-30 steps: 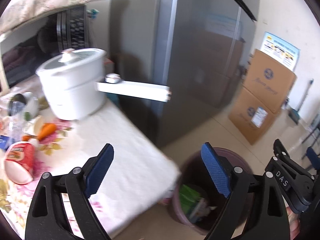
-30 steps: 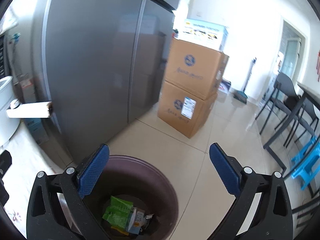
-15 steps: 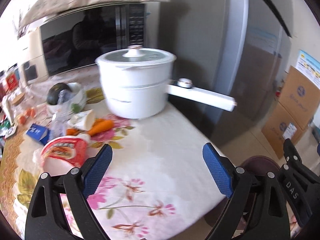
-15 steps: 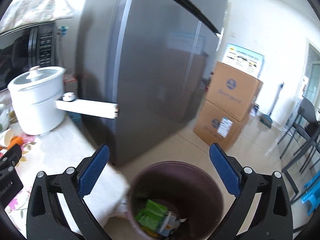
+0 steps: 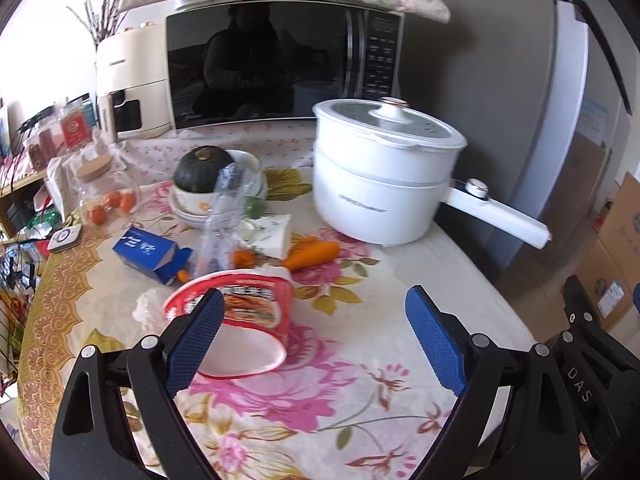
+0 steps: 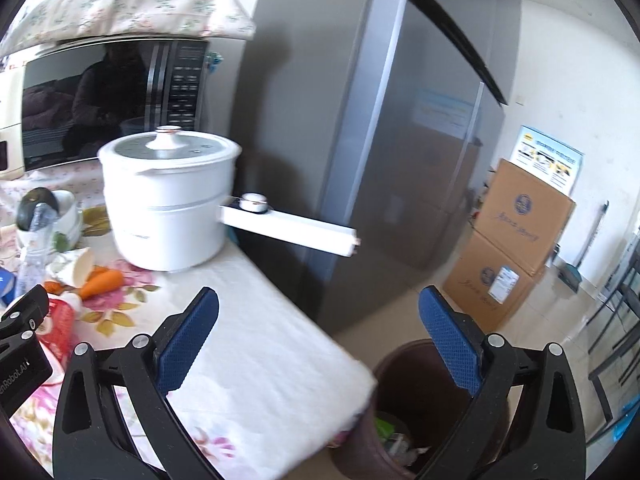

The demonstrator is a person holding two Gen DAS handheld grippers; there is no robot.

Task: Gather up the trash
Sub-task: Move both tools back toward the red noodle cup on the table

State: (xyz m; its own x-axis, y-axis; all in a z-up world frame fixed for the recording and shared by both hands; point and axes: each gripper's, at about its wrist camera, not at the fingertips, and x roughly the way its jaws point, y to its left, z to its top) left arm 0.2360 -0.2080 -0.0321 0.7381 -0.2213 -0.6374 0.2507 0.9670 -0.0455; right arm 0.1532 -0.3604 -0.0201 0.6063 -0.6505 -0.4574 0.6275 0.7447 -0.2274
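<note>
A red and white instant-noodle cup (image 5: 236,320) lies on its side on the floral tablecloth, just ahead of the left finger of my open, empty left gripper (image 5: 316,344). Behind the cup lie a crushed clear plastic bottle (image 5: 222,220), a blue carton (image 5: 150,254) and a paper cup (image 5: 272,232). My right gripper (image 6: 318,344) hangs open and empty over the table's right corner. Below it on the floor stands a dark brown bin (image 6: 416,416) holding green wrappers (image 6: 386,426).
A white electric pot (image 5: 384,176) with a long handle (image 5: 500,220) stands at the back right, a microwave (image 5: 280,64) behind it. A carrot (image 5: 316,254), a squash in bowls (image 5: 204,168) and a jar (image 5: 100,192) crowd the left. A grey fridge (image 6: 400,140) and cardboard boxes (image 6: 516,240) flank the bin.
Both grippers have swung left from over the bin toward the table. The left wrist view now faces the tabletop litter; the bin has slid to the right view's lower right.
</note>
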